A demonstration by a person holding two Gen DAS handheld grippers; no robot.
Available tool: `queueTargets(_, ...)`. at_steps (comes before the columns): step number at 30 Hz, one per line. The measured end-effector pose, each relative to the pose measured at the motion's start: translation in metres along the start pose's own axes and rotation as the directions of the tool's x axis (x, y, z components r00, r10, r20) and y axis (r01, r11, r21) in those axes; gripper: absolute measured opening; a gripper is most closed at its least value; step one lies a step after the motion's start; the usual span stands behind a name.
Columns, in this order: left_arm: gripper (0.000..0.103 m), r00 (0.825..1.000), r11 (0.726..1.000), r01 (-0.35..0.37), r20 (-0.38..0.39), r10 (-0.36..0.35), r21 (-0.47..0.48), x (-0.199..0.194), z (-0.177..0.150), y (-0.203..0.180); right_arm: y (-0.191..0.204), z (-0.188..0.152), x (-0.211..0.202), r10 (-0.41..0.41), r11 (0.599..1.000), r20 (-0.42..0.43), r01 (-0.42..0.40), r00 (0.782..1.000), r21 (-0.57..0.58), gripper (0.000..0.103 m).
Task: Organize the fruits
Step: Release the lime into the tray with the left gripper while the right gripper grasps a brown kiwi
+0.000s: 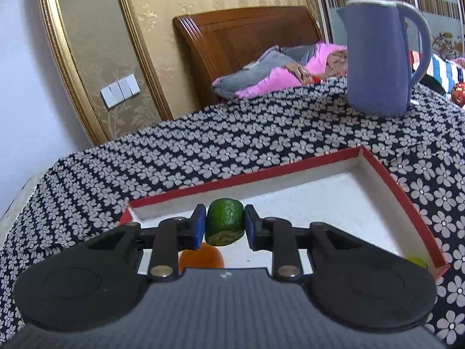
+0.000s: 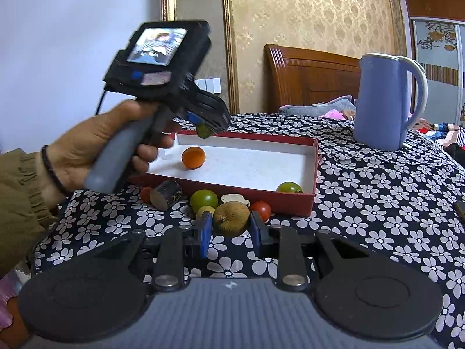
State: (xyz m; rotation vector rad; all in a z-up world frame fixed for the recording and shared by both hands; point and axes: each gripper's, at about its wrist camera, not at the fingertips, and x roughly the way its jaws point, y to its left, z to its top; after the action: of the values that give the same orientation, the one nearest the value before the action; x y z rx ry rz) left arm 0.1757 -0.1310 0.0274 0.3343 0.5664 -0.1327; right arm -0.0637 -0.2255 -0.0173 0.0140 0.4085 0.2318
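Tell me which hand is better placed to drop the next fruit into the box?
Left. The left gripper holds a green fruit over the red box. The right gripper grips a brown fruit outside it.

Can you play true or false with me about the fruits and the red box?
1. The left tool holds a green fruit over the red box. True.
2. The red box is empty. False: an orange fruit and a green-and-red fruit lie in it.
3. The kettle is blue. True.
4. The right tool holds a banana. False: a brownish fruit sits between its pads.
5. All the fruits are in the box. False: several lie on the flowered cloth.
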Motion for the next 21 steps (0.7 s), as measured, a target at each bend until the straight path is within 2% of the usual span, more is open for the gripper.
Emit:
queueTargets(2,0.029,1.0,1.0,-0.002,-0.01,0.002,0.003,0.004,-0.001,-0.003,-0.001,0.0,0.0,-0.003,1.0,0.0,0.003,1.0,0.003,0.027)
queueTargets(4,0.038,1.0,1.0,-0.02,0.001,0.02,0.014,0.002,-0.004,-0.006,-0.001,0.001,0.001,-0.003,1.0,0.0,0.003,1.0,0.003,0.027)
queueTargets(6,0.054,0.999,0.999,-0.03,0.02,0.03,0.022,-0.002,-0.005,-0.008,-0.002,0.002,0.001,-0.007,1.0,0.002,0.007,1.0,0.0,0.027)
queueTargets(11,0.057,0.999,0.999,-0.028,0.035,0.027,0.022,-0.017,-0.009,-0.004,-0.003,0.007,0.005,-0.026,1.0,0.004,0.026,1.0,-0.009,0.027)
queueTargets(13,0.069,0.999,0.999,-0.035,0.031,0.034,0.019,-0.025,-0.016,-0.001,-0.005,0.011,0.007,-0.036,0.999,0.007,0.037,0.999,-0.017,0.027)
queueTargets(16,0.089,0.995,0.997,-0.074,0.063,0.073,0.014,-0.042,-0.033,0.006,-0.008,0.019,0.011,-0.058,0.998,0.011,0.058,0.998,-0.03,0.027)
queueTargets(21,0.094,0.993,0.995,-0.09,0.078,0.094,-0.051,-0.066,-0.062,0.027,-0.011,0.032,0.023,-0.088,0.994,0.006,0.088,0.996,-0.057,0.027)
